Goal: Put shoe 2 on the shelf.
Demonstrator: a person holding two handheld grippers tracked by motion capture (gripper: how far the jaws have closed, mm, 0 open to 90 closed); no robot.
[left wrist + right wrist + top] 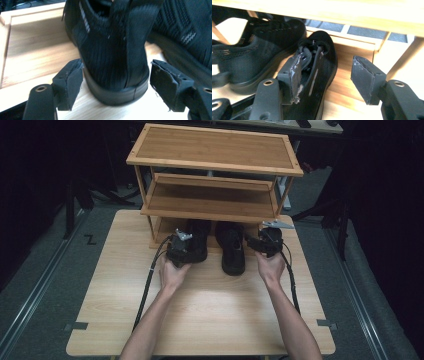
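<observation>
High view first: the table (200,320) spreads out pale and wooden, with a person's forearms coming in from the near edge. At its far end stands the rack (215,147), a bamboo shoe rack with three tiers, and its bottom tier sits right on the tabletop.

Two black shoes are down there, toes tucked under the middle shelf and heels sticking out toward the person. The left shoe (198,242) sits further in; the right shoe (233,249) pokes out more, heel well clear of the rack. They lie side by side, close together.

Now the hands. The left gripper (179,249) hangs right at the heel of the left shoe, and the right gripper (265,242) is just beside the right shoe, on its outer side, with its cable trailing back along the arm.

Left gripper view: the left shoe (112,50) looms up close, heel on, and the jaws straddle it, one on each side of the sole. Both pads stand apart from the shoe with a sliver of table showing, so it's let go, nothing gripped.

Right gripper view: jaws spread wide and holding nothing. The right shoe (317,72) lies low under the shelf edge, partly behind one pad (292,80), while the other pad hangs over bare wood. The left shoe (254,57) shows beyond it, blurred.
</observation>
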